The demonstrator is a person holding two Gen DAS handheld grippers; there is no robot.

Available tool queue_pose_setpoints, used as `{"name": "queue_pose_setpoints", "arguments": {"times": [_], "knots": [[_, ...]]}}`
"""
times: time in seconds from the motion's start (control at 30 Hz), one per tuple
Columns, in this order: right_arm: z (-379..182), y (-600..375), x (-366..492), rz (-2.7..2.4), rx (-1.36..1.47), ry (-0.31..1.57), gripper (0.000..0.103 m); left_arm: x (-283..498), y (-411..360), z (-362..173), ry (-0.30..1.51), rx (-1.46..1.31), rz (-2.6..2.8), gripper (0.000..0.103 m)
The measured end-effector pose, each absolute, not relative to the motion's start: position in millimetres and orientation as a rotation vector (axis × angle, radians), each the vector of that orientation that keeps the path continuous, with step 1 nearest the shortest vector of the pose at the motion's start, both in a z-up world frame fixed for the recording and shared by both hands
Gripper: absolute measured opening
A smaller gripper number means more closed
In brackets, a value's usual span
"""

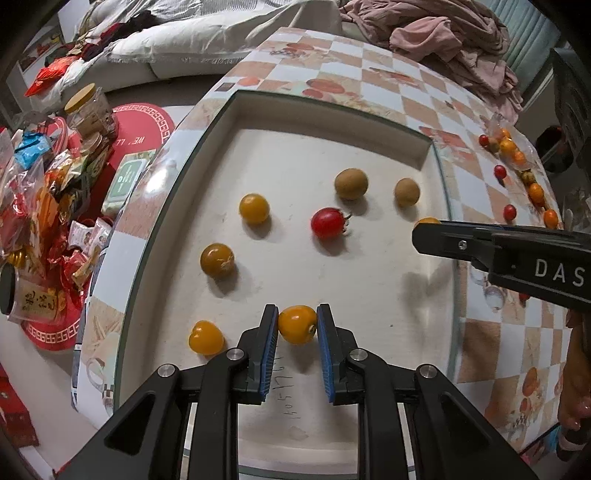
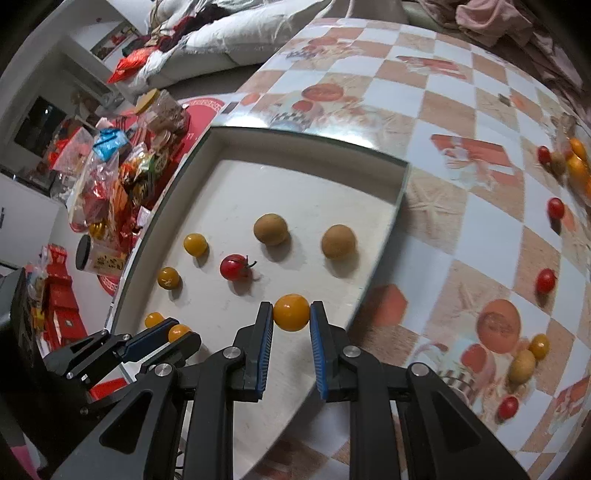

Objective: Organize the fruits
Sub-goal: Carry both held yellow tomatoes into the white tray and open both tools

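Note:
A white tray (image 1: 295, 155) lies on the checkered table. In it are several yellow tomatoes, one red tomato (image 1: 328, 223) and two brown round fruits (image 1: 351, 183). My left gripper (image 1: 297, 325) is shut on a yellow tomato (image 1: 297, 324) low over the tray's near part. My right gripper (image 2: 291, 314) is shut on another yellow tomato (image 2: 291, 312) above the tray's right side; it also shows in the left wrist view (image 1: 428, 230). The left gripper shows in the right wrist view (image 2: 177, 334).
More red and orange tomatoes (image 1: 509, 147) lie loose on the table (image 2: 461, 92) right of the tray, and others show in the right wrist view (image 2: 546, 280). Snack bags and a jar (image 1: 88, 107) crowd the floor at the left. Clothes (image 1: 443, 33) lie on the table's far end.

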State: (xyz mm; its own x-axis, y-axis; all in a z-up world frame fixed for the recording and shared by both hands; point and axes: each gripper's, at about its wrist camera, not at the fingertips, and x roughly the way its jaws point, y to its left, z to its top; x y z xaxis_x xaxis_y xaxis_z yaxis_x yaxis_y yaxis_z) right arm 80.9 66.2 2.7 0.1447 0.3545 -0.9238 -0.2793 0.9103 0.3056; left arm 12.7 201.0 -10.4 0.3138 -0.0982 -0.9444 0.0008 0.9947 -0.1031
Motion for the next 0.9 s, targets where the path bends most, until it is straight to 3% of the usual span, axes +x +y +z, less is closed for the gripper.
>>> {"name": "queue_pose_setpoints", "arguments": {"times": [0.9], "knots": [[-26, 85, 86, 0.427, -0.001, 1.386, 0.023, 13, 195, -23, 1.277, -0.013, -0.057, 0.023]]}}
